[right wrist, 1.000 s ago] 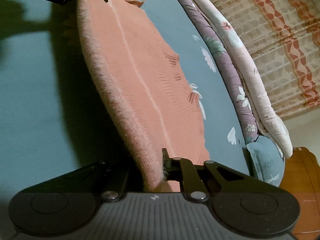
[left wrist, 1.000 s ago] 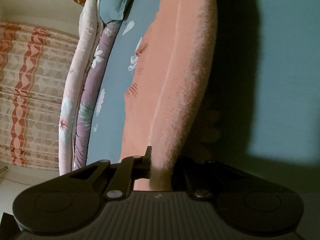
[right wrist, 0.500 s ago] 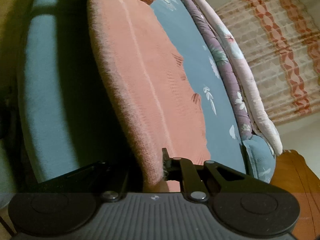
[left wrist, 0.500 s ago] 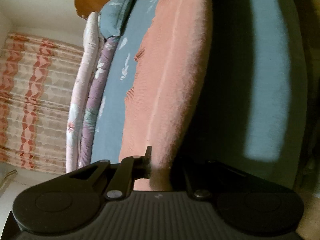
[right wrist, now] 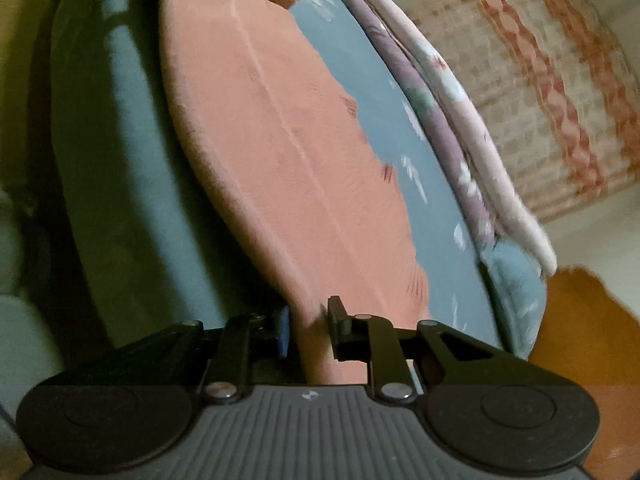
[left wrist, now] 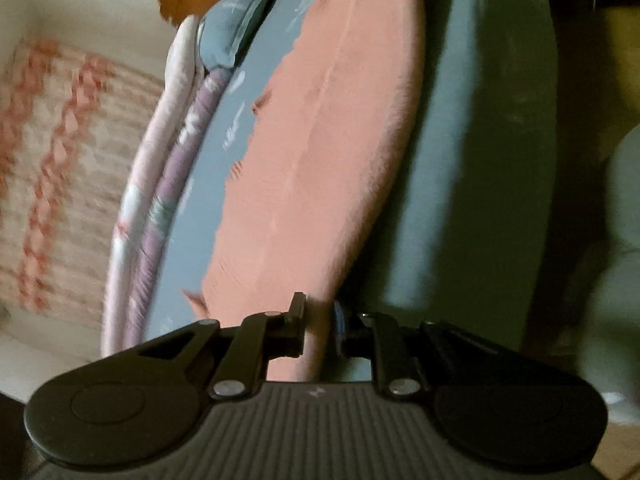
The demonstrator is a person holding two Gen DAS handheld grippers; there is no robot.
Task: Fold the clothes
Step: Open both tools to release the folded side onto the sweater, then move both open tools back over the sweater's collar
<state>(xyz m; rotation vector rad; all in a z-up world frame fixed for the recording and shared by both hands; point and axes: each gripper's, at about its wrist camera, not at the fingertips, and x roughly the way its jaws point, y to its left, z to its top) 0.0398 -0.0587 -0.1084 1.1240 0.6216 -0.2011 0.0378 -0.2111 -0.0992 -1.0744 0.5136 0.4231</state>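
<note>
On bed (left wrist: 472, 152): pink garment (left wrist: 320, 168) lies flat, one fold laid. Left gripper (left wrist: 320, 324) and right gripper (right wrist: 308, 328) both opening, cloth edge between loosening jaws, being released. Further folds likely remain.

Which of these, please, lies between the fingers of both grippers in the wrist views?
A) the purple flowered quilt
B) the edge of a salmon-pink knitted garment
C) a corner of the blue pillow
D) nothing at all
B: in both wrist views the salmon-pink garment runs down into the gap of the left gripper and the right gripper, whose fingers are opening around it; the blue pillow lies far off.
</note>
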